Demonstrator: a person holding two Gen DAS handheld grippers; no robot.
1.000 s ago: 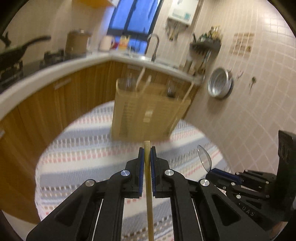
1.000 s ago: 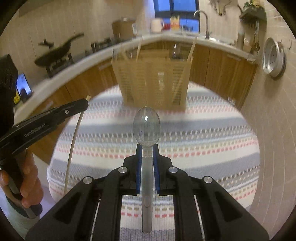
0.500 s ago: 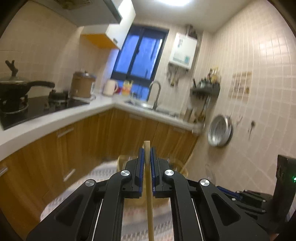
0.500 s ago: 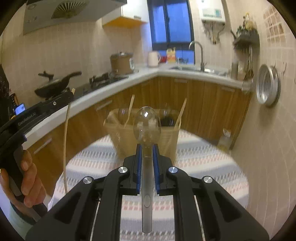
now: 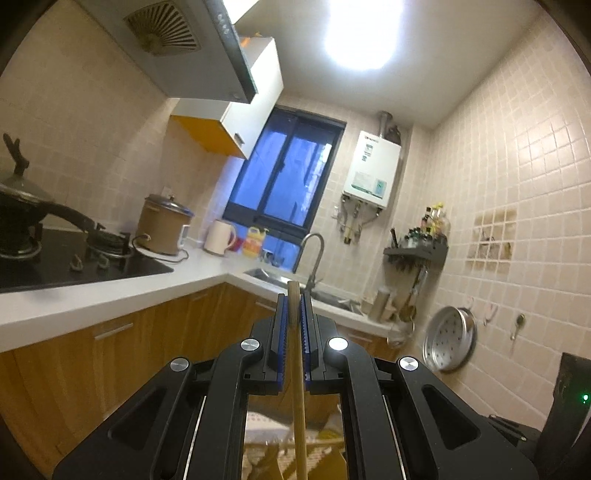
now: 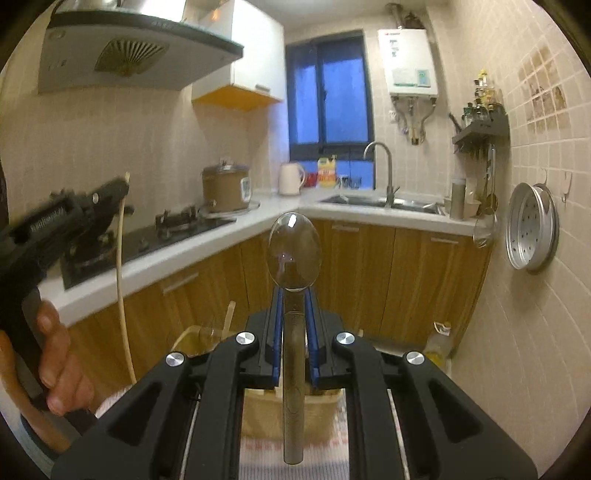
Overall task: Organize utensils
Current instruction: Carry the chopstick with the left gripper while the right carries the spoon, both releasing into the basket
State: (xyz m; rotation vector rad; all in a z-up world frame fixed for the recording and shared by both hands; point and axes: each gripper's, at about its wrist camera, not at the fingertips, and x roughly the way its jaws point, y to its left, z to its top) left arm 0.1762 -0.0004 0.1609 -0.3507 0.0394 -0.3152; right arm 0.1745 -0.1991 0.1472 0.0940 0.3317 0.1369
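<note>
Small kitchen, beige tiled walls (image 5: 517,155). Dark window (image 5: 291,173) at back, white water heater (image 5: 371,168) beside it. L-shaped white counter (image 5: 110,295) over wood cabinets (image 6: 406,277); sink (image 6: 380,201), hob (image 5: 74,266). Range hood (image 6: 129,51) upper left. Bright ceiling light (image 5: 364,33).

Black tongs (image 6: 293,295) with blue pads (image 6: 275,332); pale wooden chopstick (image 5: 297,369); silver spoon (image 6: 293,251); tan woven basket (image 6: 258,413); striped cloth (image 6: 295,458); white surface (image 6: 369,214).

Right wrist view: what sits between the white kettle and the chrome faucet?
In the right wrist view, a yellow bottle stands between the white kettle and the chrome faucet.
</note>
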